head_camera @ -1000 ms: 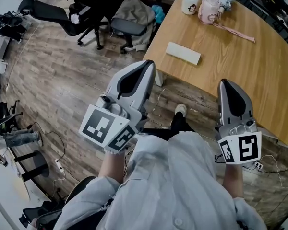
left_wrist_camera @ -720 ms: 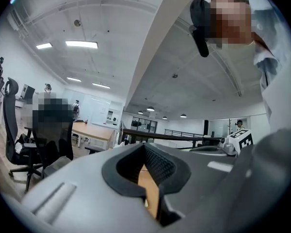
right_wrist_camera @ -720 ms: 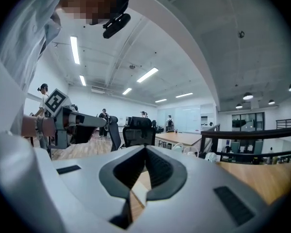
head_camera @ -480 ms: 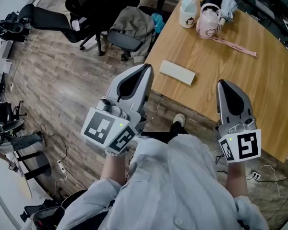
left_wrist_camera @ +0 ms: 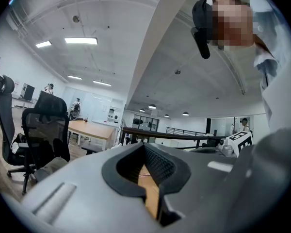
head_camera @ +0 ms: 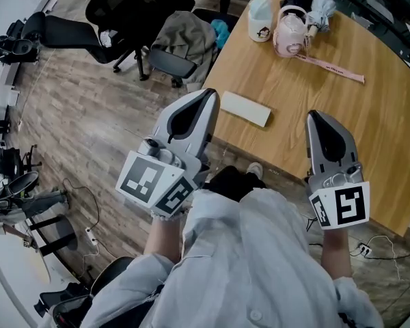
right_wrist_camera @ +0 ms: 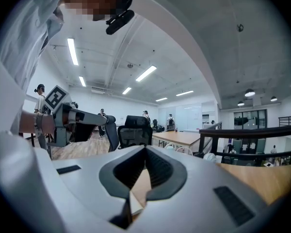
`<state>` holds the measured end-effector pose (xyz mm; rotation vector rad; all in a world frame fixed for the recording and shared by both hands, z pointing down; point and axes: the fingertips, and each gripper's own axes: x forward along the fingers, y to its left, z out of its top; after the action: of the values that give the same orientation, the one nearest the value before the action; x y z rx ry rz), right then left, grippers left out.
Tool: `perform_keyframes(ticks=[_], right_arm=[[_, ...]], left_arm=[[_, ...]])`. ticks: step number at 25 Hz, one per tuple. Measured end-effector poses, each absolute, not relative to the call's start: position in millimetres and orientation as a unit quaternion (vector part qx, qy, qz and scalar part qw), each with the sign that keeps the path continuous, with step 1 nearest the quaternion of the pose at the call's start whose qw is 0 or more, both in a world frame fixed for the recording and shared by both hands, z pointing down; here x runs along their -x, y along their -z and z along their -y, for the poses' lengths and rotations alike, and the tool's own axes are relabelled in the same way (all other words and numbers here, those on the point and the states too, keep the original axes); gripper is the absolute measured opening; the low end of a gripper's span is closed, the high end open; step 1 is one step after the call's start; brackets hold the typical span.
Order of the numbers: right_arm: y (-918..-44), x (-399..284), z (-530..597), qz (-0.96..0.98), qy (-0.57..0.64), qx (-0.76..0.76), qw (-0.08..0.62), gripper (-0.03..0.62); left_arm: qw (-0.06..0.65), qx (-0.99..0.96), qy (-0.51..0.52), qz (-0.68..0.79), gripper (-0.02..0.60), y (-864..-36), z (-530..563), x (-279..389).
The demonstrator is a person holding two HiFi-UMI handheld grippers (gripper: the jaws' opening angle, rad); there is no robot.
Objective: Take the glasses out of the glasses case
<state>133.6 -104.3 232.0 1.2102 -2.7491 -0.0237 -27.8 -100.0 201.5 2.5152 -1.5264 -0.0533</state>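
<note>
A flat white glasses case (head_camera: pixel 244 108) lies closed near the front left edge of the wooden table (head_camera: pixel 369 115). My left gripper (head_camera: pixel 210 94) hovers just left of the case, at the table's edge, and its jaws meet at the tip with nothing in them. My right gripper (head_camera: pixel 319 117) hangs over the table's near edge, well to the right of the case, also shut and empty. In the left gripper view the left gripper (left_wrist_camera: pixel 144 147) points level across the room. In the right gripper view the right gripper (right_wrist_camera: pixel 145 149) does the same. No glasses are visible.
A white mug (head_camera: pixel 261 18), a pink cup (head_camera: pixel 290 29) and a folded umbrella (head_camera: pixel 319 9) stand at the table's far end, with a pink strap (head_camera: pixel 331 65) beside them. Black office chairs (head_camera: pixel 123 9), one with a grey jacket (head_camera: pixel 184 39), stand left of the table. Cables lie on the floor.
Both grippers have moved forward toward the table, still shut. The white case now lies nearer in view, close beside the left gripper's tip.
</note>
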Motion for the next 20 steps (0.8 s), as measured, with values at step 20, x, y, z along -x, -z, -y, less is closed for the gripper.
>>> perform_keyframes(ticks=[20], right_arm=[[-245.2, -105.8, 146.4, 0.883, -0.009, -0.463, 0.076, 0.002]], left_arm=[[0.115, -0.881, -0.022, 0.459, 0.003, -224.5, 162.3, 58.2]])
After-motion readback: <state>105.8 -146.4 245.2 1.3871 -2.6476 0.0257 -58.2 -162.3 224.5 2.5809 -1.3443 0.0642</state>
